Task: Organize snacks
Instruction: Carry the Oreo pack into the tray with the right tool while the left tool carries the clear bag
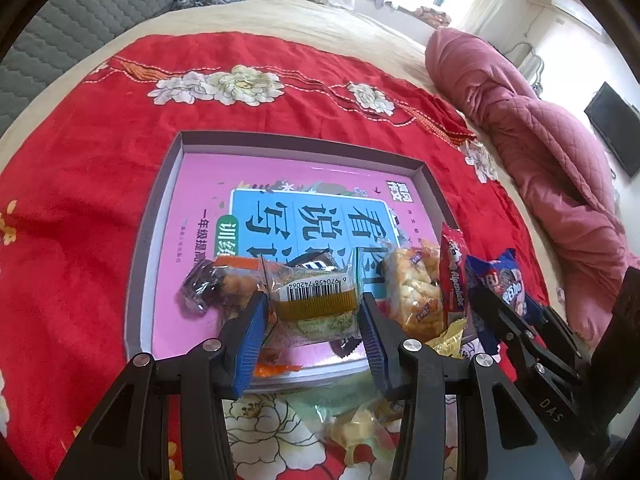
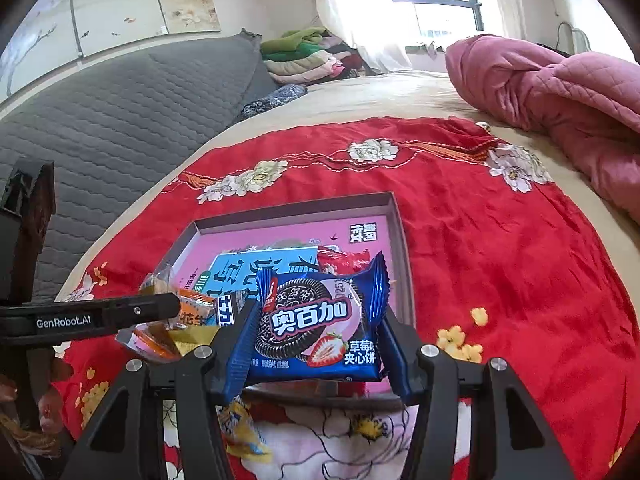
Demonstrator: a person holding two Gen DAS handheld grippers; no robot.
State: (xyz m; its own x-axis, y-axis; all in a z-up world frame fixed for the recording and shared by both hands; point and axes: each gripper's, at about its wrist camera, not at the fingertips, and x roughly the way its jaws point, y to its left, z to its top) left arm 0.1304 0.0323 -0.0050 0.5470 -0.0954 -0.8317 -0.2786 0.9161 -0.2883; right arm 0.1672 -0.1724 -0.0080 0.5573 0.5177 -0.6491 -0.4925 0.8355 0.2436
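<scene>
Snack sorting on a red floral bedspread [image 1: 100, 208], window-lit bedroom.
Left gripper [image 1: 314, 314] clamping clear barcoded cake packet [image 1: 312, 300]; right gripper [image 2: 316, 344] clamping blue sandwich-biscuit packet [image 2: 316, 320], above grey-rimmed pink tray [image 1: 160, 216].

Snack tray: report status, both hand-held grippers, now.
Left hand-held gripper shut on clear barcoded snack pack. Right hand-held gripper shut on blue cookie pack. Both over the tray. Nothing blocking.

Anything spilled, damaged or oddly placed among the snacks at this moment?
Nothing looks damaged. A few wrapped snacks lie on the red blanket outside the box. The box floor is a pink workbook cover, an unusual liner.
</scene>
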